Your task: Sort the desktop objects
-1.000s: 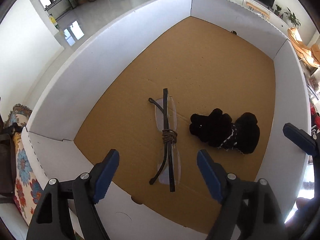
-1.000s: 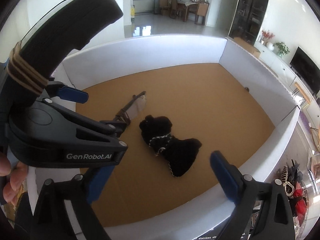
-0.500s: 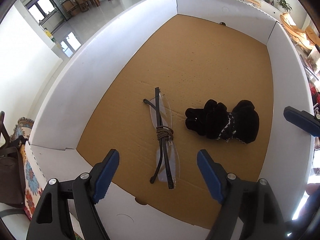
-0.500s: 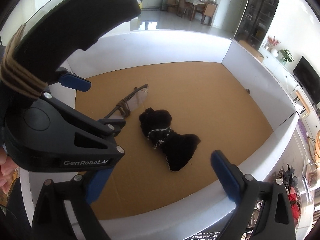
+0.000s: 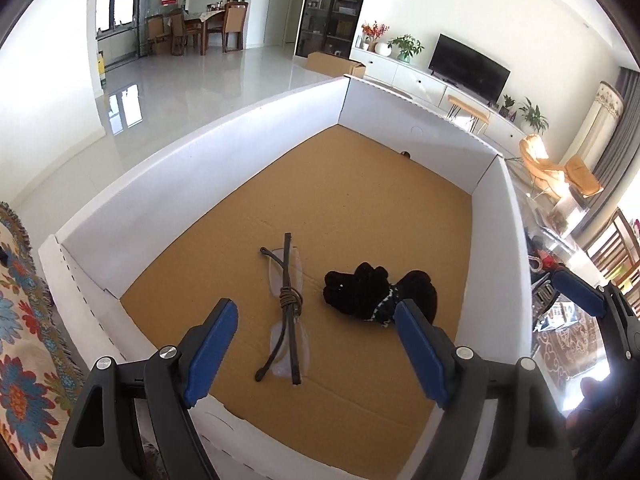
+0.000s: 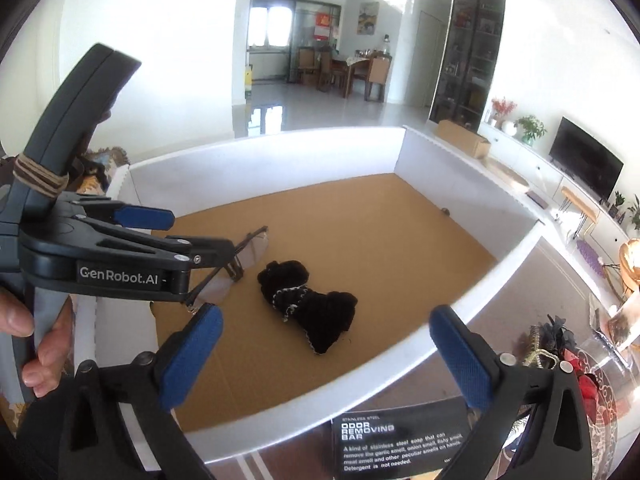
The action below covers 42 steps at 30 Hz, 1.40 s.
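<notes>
— Both sets of fingers stand apart and hold nothing. On the left gripper the blue pads are wide, with the glasses lying on the cardboard floor beyond the gap, untouched. The right gripper has just been opening further and has nothing between its jaws.

— Where are the things to sort?

— In the white-walled box, toward its near side: the glasses on the left, the black knitted gloves just beside them on the right, apart.

— What could go wrong?

— I'd judge the glasses the risk. They lie flat with thin arms bound by a cord; a pinch on a lens could slip or twist them. With the two grippers this near each other, they could also collide.
</notes>
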Motion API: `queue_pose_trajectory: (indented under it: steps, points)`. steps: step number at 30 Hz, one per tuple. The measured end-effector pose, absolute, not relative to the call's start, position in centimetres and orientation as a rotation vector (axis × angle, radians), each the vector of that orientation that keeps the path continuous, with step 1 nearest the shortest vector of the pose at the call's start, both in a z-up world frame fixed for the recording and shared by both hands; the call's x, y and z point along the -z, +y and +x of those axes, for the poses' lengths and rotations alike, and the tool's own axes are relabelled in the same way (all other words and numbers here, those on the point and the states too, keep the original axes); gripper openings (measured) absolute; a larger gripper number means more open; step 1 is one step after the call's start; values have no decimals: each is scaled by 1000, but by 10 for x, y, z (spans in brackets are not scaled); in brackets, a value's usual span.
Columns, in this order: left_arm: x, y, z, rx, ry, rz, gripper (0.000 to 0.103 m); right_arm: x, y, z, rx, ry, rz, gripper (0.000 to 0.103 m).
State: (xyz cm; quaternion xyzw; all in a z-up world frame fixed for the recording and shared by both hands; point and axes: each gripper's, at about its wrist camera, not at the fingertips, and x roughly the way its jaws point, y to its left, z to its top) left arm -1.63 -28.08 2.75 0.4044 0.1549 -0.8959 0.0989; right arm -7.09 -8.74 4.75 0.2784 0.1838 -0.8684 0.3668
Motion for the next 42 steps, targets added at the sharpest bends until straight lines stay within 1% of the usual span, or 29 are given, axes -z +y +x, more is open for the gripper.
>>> queue_pose_trajectory:
  steps: [1,3,7,8,10,11,13,16,19,20,25,28,31,36,42]
  points:
    - [-32,-274,-9,2688,481,1160,80,-51,-73,-66,2255,464,688,103]
    - [-48,-257,2,2747,470,1086,80,-55,-41,-52,2304,458,654,103]
    - [-86,-204,10,2897,360,988,81,-42,40,-35,2443,447,685,103]
    - [-93,-188,13,2938,332,981,83,-34,60,-35,2478,450,723,103]
    - [-108,-153,21,3034,281,978,98,-19,106,-36,2542,459,835,103]
    - [-114,-134,26,3088,249,979,100,-9,124,-39,2571,470,893,103]
    - [-119,-94,33,3189,166,1015,101,9,164,-40,2630,501,1010,103]
    - [-108,-32,33,3289,25,1173,101,31,212,-38,2673,518,1158,103]
    - [-77,21,26,3289,-106,1347,101,49,243,-30,2690,540,1272,103]
    - [-65,36,21,3271,-142,1404,101,48,252,-27,2692,482,1255,103]
    - [-10,77,5,3124,-217,1630,101,50,265,-26,2700,391,1272,103]
    - [8,83,1,3071,-265,1631,101,51,269,-31,2667,305,1300,103]
    - [19,80,4,3045,-315,1584,101,55,280,-39,2611,167,1346,103]
    - [40,74,5,2977,-362,1575,102,56,279,-37,2633,166,1350,103]
    - [43,64,5,2985,-283,1569,102,55,279,-37,2633,166,1350,103]
